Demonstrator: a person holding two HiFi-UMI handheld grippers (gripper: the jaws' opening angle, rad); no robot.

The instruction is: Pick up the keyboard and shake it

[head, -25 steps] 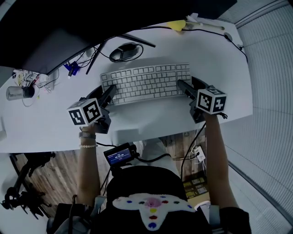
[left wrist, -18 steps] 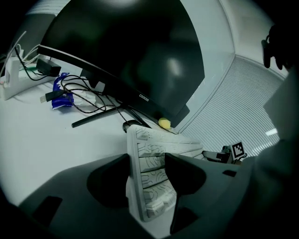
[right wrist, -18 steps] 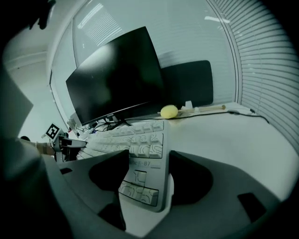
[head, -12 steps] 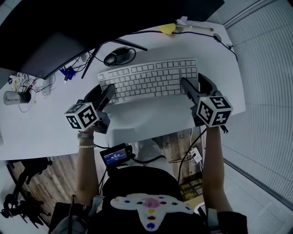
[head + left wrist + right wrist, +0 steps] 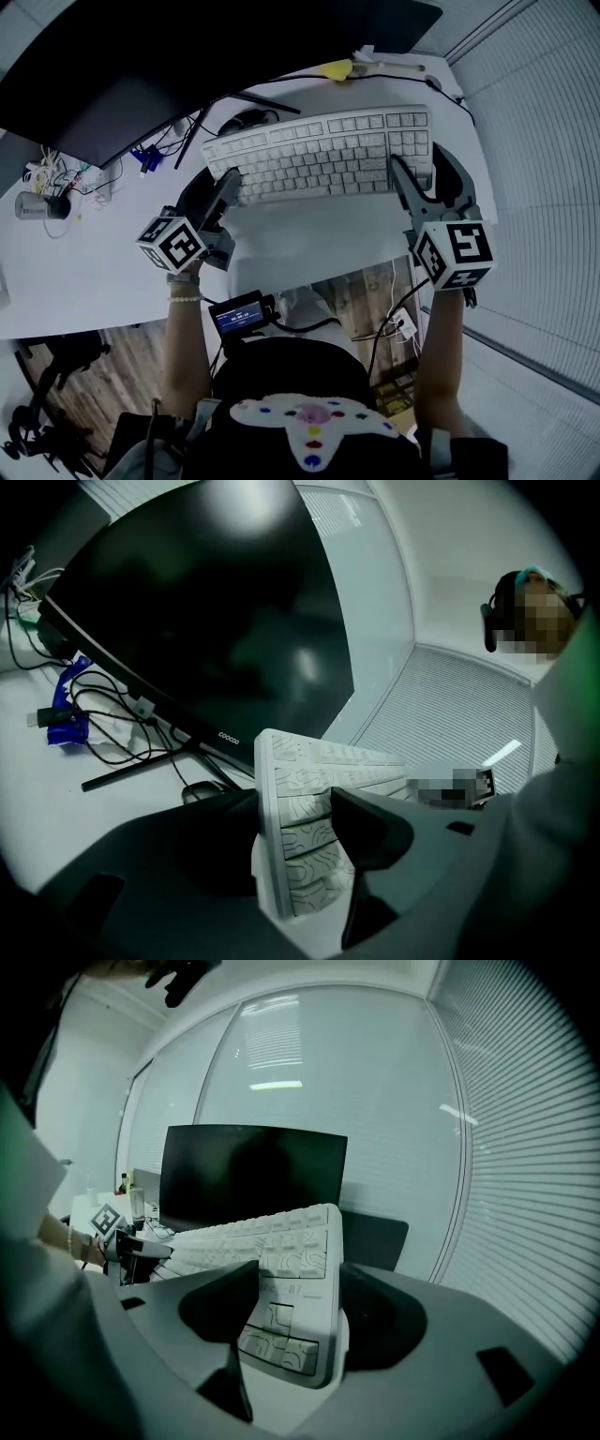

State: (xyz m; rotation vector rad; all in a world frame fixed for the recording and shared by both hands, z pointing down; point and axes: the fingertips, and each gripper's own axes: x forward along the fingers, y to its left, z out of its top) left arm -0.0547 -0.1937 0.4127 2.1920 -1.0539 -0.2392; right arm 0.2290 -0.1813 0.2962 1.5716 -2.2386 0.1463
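The white keyboard (image 5: 323, 155) hangs lifted above the white desk (image 5: 309, 239), held by both ends with its right end raised higher. My left gripper (image 5: 217, 185) is shut on its left end, and in the left gripper view the keyboard's (image 5: 298, 836) edge sits clamped between the dark jaws of the gripper (image 5: 298, 832). At the other end my right gripper (image 5: 427, 175) is shut on the keyboard. The right gripper view shows the keys (image 5: 281, 1283) pinched between both jaws of that gripper (image 5: 295, 1307), with the left gripper's marker cube far behind.
A large dark monitor (image 5: 187, 56) stands just behind the keyboard. A black mouse (image 5: 246, 120) peeks out past the keyboard's far edge. Blue plugs and cables (image 5: 145, 155) lie at the left, near a metal cylinder (image 5: 37, 204). A yellow item (image 5: 336, 68) lies at the back.
The keyboard has risen off the desk and shifted right, its right end lifting more. Both grippers came up with it, the right one closer to the head camera.
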